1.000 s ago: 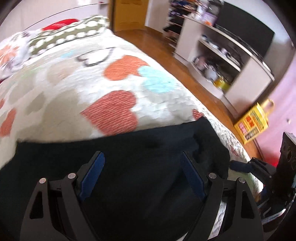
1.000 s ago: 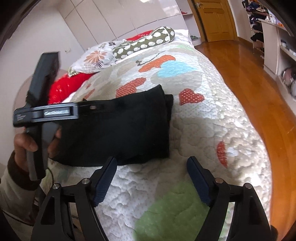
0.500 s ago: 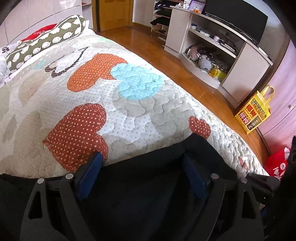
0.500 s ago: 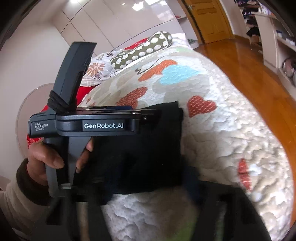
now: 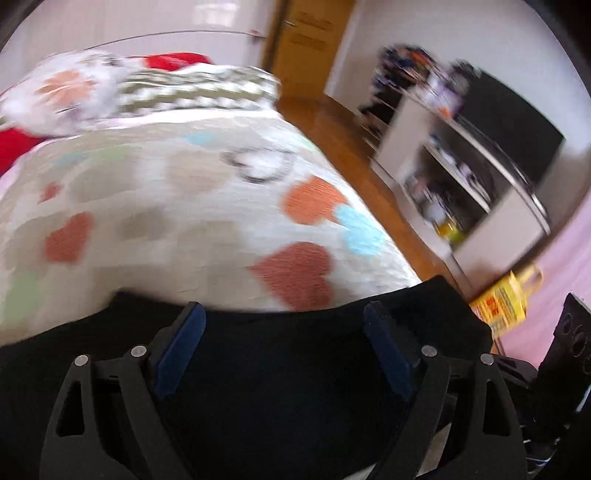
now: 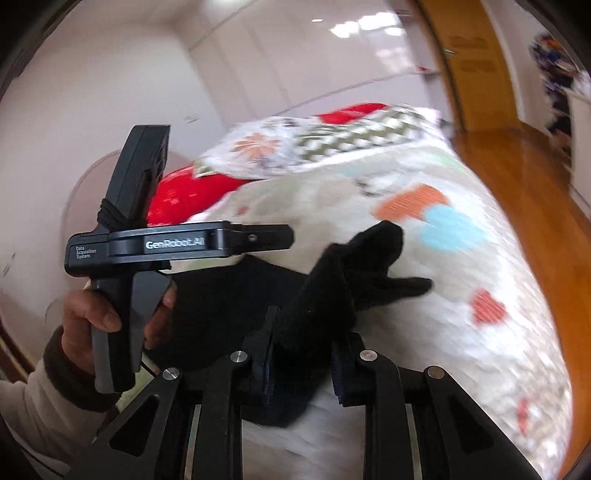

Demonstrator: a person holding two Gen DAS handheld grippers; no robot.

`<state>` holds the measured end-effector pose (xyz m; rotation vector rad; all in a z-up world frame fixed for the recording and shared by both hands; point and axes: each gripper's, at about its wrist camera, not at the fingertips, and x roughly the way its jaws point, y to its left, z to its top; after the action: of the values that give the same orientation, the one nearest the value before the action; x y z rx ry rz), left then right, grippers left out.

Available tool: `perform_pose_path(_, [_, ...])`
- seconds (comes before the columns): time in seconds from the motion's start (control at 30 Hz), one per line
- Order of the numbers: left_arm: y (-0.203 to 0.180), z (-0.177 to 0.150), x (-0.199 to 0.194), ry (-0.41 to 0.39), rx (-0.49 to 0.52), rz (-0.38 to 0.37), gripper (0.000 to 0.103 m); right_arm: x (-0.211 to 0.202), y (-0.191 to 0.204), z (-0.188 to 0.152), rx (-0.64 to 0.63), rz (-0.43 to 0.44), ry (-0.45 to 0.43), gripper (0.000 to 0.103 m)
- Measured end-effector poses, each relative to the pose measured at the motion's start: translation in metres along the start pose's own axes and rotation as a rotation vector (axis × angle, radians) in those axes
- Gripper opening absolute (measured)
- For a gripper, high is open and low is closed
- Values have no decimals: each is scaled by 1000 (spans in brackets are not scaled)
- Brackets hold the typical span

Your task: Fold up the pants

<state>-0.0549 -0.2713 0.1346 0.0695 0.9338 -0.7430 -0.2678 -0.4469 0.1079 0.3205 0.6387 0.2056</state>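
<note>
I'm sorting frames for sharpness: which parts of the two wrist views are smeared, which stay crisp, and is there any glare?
Left wrist view: quilt and shelf unit are motion-smeared, while the left tool stays crisp over the featureless black pants. Right wrist view: pillows and quilt are blurred, the right tool is sharp, and ceiling-light glare sits on the glossy wardrobe doors. Both views show fisheye bending.

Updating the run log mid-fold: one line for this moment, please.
step: lifting fold | right gripper: jaws just closed on black fabric pants | left gripper: jaws wide | surface: heart-patterned quilted bedspread
</note>
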Motion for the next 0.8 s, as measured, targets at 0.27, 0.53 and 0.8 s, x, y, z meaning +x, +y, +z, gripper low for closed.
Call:
perform_pose_path(0.27, [94, -55, -39, -7, -252, 109, 88, 111, 66, -10, -70, 154, 217, 45])
perform_pose_path(0.53, [100, -93, -26, 42, -314, 18, 88, 56, 23, -11, 5, 102, 134, 64])
perform_pose_path(0.8, [47, -93, 18, 77, -212, 81, 88, 78, -19, -20, 90, -42, 175, 61])
